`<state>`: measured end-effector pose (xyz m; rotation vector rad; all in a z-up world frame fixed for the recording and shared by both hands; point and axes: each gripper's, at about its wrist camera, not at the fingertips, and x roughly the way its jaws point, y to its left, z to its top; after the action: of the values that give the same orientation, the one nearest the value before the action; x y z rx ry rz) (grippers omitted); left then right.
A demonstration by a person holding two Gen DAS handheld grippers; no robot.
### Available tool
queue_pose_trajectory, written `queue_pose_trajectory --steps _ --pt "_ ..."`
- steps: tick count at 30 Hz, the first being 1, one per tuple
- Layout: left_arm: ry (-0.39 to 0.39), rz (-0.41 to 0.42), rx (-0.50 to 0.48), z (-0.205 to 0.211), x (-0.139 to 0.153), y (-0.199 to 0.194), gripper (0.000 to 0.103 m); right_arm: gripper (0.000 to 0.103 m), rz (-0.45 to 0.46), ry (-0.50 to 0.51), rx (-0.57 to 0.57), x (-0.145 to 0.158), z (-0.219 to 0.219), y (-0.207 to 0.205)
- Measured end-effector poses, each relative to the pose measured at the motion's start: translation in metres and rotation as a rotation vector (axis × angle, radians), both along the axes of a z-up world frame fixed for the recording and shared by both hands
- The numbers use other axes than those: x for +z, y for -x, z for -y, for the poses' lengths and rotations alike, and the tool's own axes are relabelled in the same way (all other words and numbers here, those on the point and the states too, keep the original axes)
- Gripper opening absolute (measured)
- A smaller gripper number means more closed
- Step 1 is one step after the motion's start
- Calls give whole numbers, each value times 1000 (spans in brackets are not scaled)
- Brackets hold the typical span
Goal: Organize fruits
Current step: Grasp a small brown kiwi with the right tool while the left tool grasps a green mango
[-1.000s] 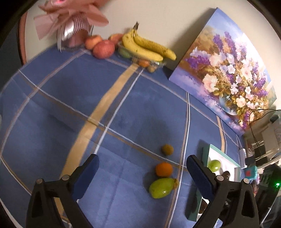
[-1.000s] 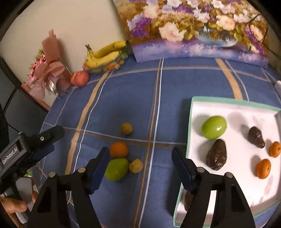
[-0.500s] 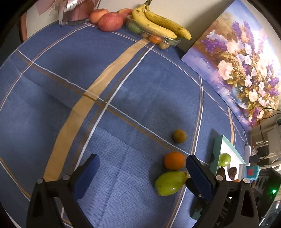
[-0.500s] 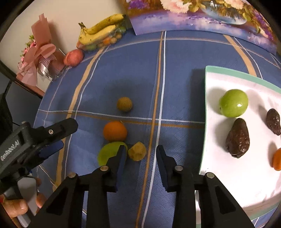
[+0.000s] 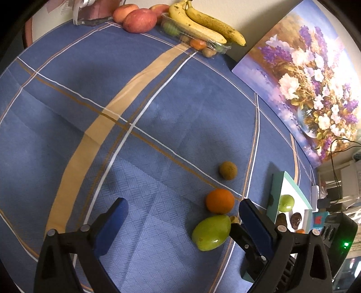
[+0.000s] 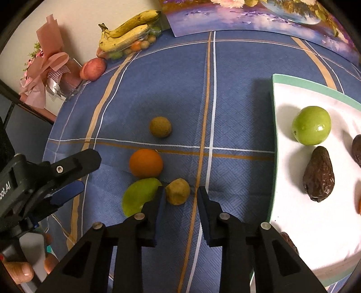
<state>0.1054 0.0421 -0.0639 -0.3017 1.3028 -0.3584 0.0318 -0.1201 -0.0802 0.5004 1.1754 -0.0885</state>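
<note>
On the blue checked cloth lie a brown round fruit (image 6: 160,126), an orange (image 6: 145,163), a green mango (image 6: 140,198) and a small yellow fruit (image 6: 178,191). My right gripper (image 6: 181,197) points down at the small yellow fruit. Its jaws are closing with that fruit at their tips, and a gap still shows on the right side. My left gripper (image 5: 182,202) is wide open over the cloth, with the green mango (image 5: 212,232) beside its right finger and the orange (image 5: 220,200) just beyond. A white tray (image 6: 274,112) on the right holds a green round fruit (image 6: 311,125) and a dark avocado (image 6: 319,175).
Bananas (image 6: 126,31) on a clear fruit box, red apples (image 5: 140,20) and a pink bouquet (image 6: 49,67) stand along the far wall. A flower painting (image 5: 311,90) leans at the back right. A person's hand (image 6: 18,270) holds the left gripper.
Both grippers have dropped closer to the table and tilted further down. The right jaws went from wide apart to narrow around the small yellow fruit. The left jaws stayed wide.
</note>
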Motion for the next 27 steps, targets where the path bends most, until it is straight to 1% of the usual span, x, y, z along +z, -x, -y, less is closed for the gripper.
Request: queue_pose_trajectory --steps 4,7,14,15,17,21,22,23,24,27 --pt "1 -4 3 0 -2 0 99 29 10 -9 7 -1 1 1" --pt "-3 -5 4 1 -2 -1 99 26 13 -21 20 -3 -2 -2" --pt "6 -9 -5 3 -4 0 99 24 18 -10 34 -2 -5 -3" --pt "8 -9 -11 4 -4 0 97 24 20 -4 28 -1 -4 -2" --pt "13 -12 -22 9 -3 2 89 24 20 19 10 3 -2 0" --pt "17 -27 -57 18 -6 6 88 24 30 39 -33 16 9 7" --pt "20 -32 -68 19 -6 7 85 24 33 44 -40 18 11 9" --pt "24 -42 -84 23 -8 8 78 24 36 48 -49 22 14 12" --pt "26 -49 -95 25 -9 9 74 24 40 48 -57 24 16 13" --pt "11 -66 -131 33 -13 13 69 24 54 47 -75 30 23 18"
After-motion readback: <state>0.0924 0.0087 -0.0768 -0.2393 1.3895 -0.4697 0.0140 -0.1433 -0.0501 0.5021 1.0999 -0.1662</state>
